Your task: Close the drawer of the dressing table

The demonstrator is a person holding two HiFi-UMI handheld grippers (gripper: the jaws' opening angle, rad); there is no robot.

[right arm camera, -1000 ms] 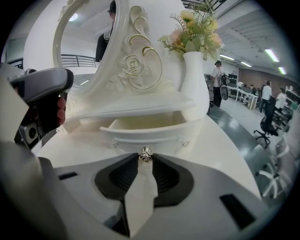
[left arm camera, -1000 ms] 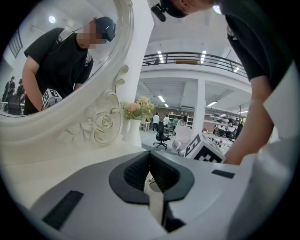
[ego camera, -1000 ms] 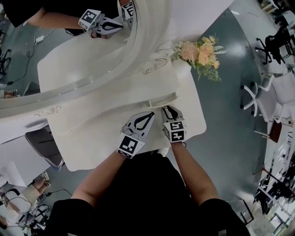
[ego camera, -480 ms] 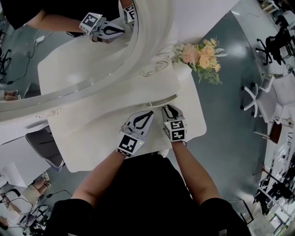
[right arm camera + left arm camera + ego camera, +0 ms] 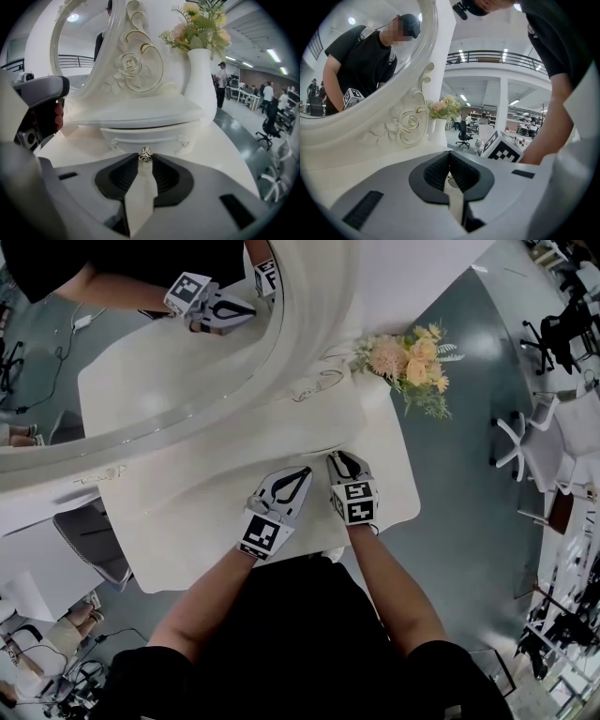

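The white dressing table has a small drawer under the carved mirror base, its front standing only slightly out of the frame. My right gripper is shut on the drawer's small metal knob. In the head view that right gripper points at the drawer. My left gripper hovers just left of it over the tabletop, shut with nothing in it. In its own view the left gripper faces the mirror frame and holds nothing.
A big oval mirror rises behind the drawer. A white vase of flowers stands at the table's right rear corner, close to the drawer's right end. A grey chair is at the left, office chairs on the floor at right.
The drawer has slid inward toward the mirror base, and my right gripper has followed it with the knob in its jaws. The left gripper has stayed in place.
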